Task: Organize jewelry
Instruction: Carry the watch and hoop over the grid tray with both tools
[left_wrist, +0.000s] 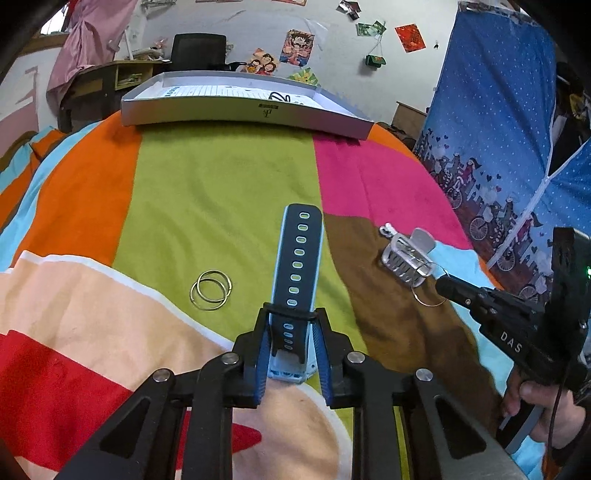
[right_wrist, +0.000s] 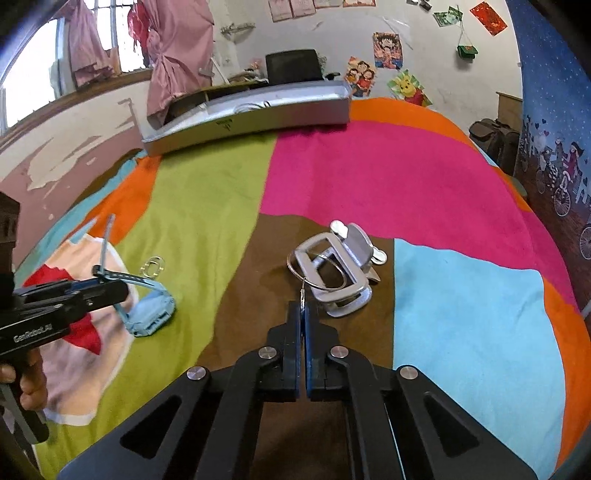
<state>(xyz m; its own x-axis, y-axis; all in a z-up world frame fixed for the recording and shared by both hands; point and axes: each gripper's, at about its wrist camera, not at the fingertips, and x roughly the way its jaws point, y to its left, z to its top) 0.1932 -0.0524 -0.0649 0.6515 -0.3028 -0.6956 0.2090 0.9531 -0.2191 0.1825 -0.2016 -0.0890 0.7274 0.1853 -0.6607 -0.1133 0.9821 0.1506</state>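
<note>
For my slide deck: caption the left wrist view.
Left gripper clamps a blue watch strap on the striped blanket.

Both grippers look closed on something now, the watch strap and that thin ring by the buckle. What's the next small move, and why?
Probably lift both a little, then carry them toward the grey box at the far edge. The left gripper is clamped on the watch strap; the right gripper is pinched on the thin wire ring, which still loops through the silver buckle, so raise that side slowly.

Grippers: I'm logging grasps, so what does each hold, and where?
Left gripper clamps the watch by its strap, near the case. Right gripper pinches the thin ring.
</note>
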